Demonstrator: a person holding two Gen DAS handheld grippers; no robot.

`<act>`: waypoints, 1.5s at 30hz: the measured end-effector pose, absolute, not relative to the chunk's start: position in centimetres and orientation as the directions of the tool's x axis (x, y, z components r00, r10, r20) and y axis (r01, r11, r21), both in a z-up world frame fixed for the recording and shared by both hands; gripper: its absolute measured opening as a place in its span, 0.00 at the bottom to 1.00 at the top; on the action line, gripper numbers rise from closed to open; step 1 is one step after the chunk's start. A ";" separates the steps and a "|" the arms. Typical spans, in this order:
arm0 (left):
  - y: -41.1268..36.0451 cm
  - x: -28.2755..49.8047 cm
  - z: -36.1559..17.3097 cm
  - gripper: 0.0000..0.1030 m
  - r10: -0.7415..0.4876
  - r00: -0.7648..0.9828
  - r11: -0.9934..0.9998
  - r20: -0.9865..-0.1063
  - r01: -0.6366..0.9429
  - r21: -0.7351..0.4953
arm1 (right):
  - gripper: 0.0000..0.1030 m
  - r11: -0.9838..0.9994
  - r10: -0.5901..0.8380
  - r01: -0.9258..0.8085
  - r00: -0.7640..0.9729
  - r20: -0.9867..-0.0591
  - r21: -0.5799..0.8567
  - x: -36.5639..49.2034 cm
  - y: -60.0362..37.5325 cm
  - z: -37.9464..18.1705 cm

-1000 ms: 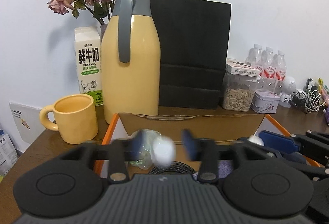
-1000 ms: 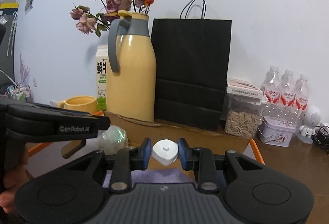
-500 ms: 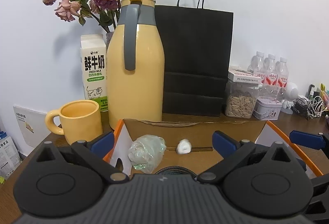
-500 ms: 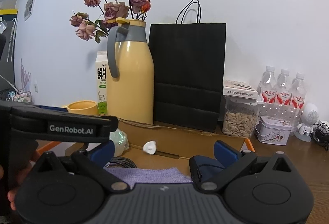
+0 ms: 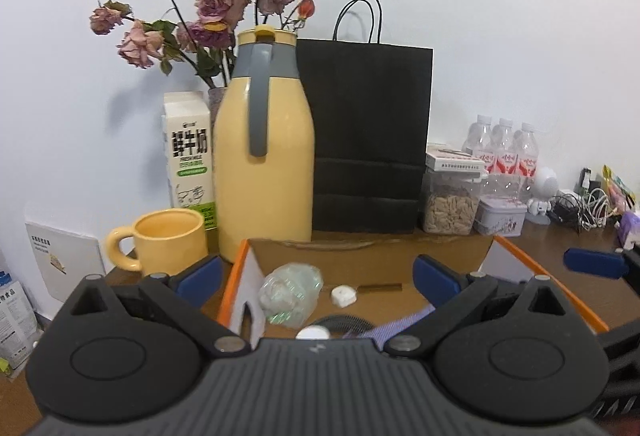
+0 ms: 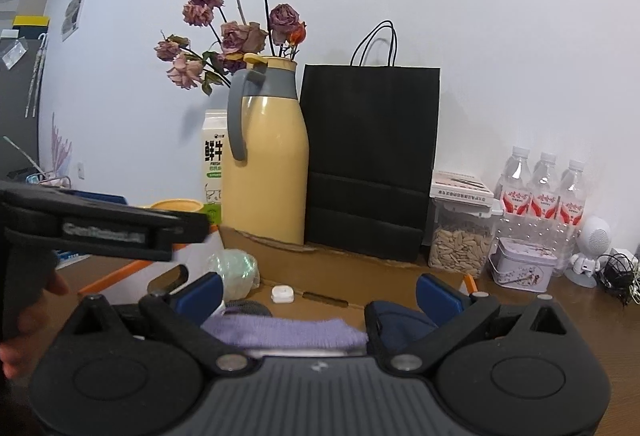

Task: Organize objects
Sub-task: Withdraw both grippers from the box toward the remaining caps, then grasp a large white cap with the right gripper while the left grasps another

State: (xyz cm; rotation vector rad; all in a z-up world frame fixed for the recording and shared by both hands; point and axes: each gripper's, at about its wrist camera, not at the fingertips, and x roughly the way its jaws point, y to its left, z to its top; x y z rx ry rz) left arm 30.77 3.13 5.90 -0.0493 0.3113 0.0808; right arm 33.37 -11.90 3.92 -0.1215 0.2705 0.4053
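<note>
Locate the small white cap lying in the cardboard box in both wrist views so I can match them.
Left wrist: the small white cap lies low, just right of centre, on the cardboard box floor, right of the crumpled plastic.
Right wrist: the cap lies lower left of centre, right of the plastic.
Shared landmark: the yellow thermos behind the box.

Black ribbed left gripper [image 5: 318, 276] and right gripper [image 6: 318, 294], blue-padded fingers [image 5: 199, 275], silver screws.
</note>
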 end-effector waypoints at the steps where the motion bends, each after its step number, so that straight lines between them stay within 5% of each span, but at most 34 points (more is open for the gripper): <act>1: 3.4 30.1 5.8 1.00 0.073 0.950 0.995 -0.305 -0.090 -0.041 | 1.00 0.913 0.370 -0.403 0.885 -0.281 -0.067 32.9 -12.2 3.9; 7: 4.5 26.9 5.0 1.00 0.075 0.942 0.994 -0.328 -0.096 -0.049 | 1.00 0.912 0.366 -0.402 0.885 -0.288 -0.078 29.6 -13.9 2.5; 19: 5.5 23.3 -0.4 1.00 0.058 0.850 0.996 -0.524 -0.085 -0.026 | 1.00 0.885 0.374 -0.457 0.807 -0.457 -0.084 25.3 -13.9 -1.5; 25: 6.0 22.8 -1.2 1.00 0.059 0.834 0.994 -0.548 -0.100 -0.045 | 1.00 0.878 0.373 -0.472 0.780 -0.502 -0.082 24.8 -13.3 -2.3; 31: 5.9 22.5 -1.3 1.00 0.048 0.835 0.995 -0.548 -0.087 -0.045 | 0.85 0.855 0.410 -0.517 0.721 -0.559 -0.040 24.8 -11.9 -2.7; 38: 5.7 22.5 -1.4 1.00 0.038 0.834 0.996 -0.550 -0.075 -0.045 | 0.38 0.858 0.416 -0.514 0.685 -0.599 0.009 26.2 -10.9 -3.1; 45: 5.7 22.6 -1.5 1.00 0.045 0.830 0.995 -0.556 -0.084 -0.046 | 0.38 0.869 0.393 -0.495 0.724 -0.567 -0.030 25.7 -10.8 -2.8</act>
